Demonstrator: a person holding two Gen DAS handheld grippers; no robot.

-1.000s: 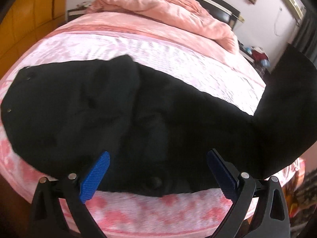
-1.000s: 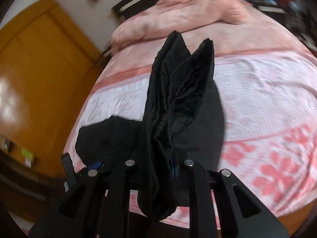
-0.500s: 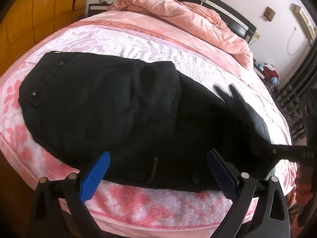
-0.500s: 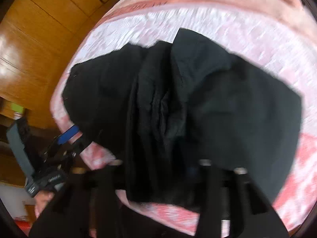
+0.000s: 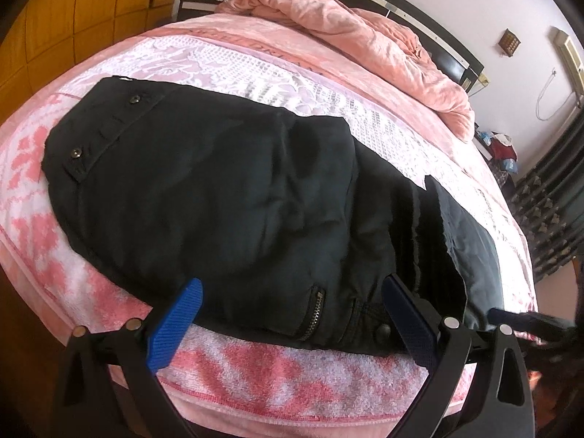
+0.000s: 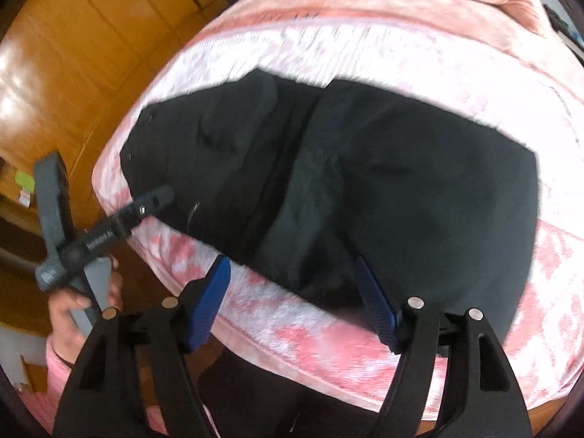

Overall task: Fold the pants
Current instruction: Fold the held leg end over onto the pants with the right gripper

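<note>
Black pants lie folded on the pink bed, waistband with snaps at the left, zipper at the near edge. They also show in the right wrist view, with the legs laid over toward the waist. My left gripper is open and empty, its blue pads just above the near edge of the pants. My right gripper is open and empty over the near right part of the pants. The left gripper's body shows at the left of the right wrist view.
The pink patterned bed cover runs to a near edge. A crumpled pink quilt lies at the headboard. Wooden wardrobe doors stand left of the bed. A dark curtain hangs at the right.
My right gripper has carried the pant legs over onto the waist part, opened and let them go. The left gripper has stayed open and come closer over the pants.
</note>
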